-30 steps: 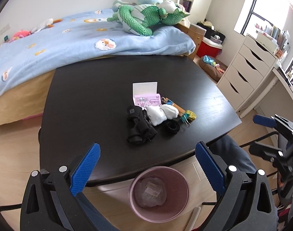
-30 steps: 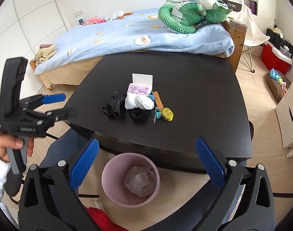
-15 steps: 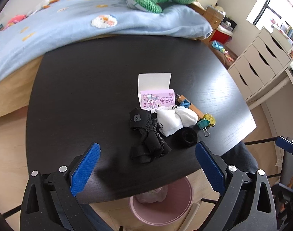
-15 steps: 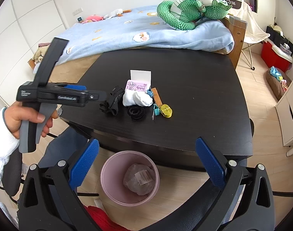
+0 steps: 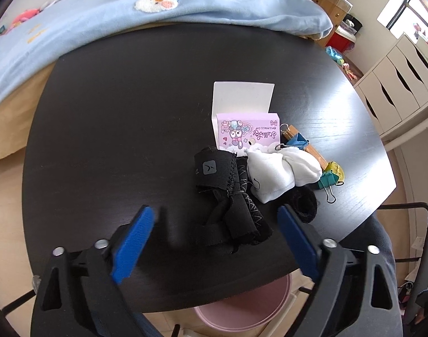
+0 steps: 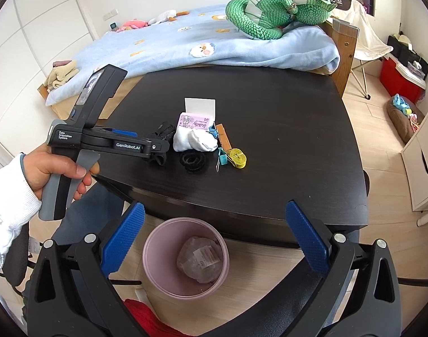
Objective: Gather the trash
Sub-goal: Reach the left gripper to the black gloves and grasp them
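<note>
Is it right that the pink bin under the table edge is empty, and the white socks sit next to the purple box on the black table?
Not quite. The pink bin is not empty: the right wrist view shows a crumpled clear wrapper with a label lying in it. The rest is right: the white socks sit next to the purple box on the black table.

Your left gripper point(image 6: 157, 147) is matte black with a grey handle, white "GenRobot.AI" lettering and blue ribbed pads. Your right gripper point(image 6: 214, 233) matches, silver screws on each finger. Your left hand point(image 6: 55, 170) wears a white knit sleeve, perhaps printed.
</note>
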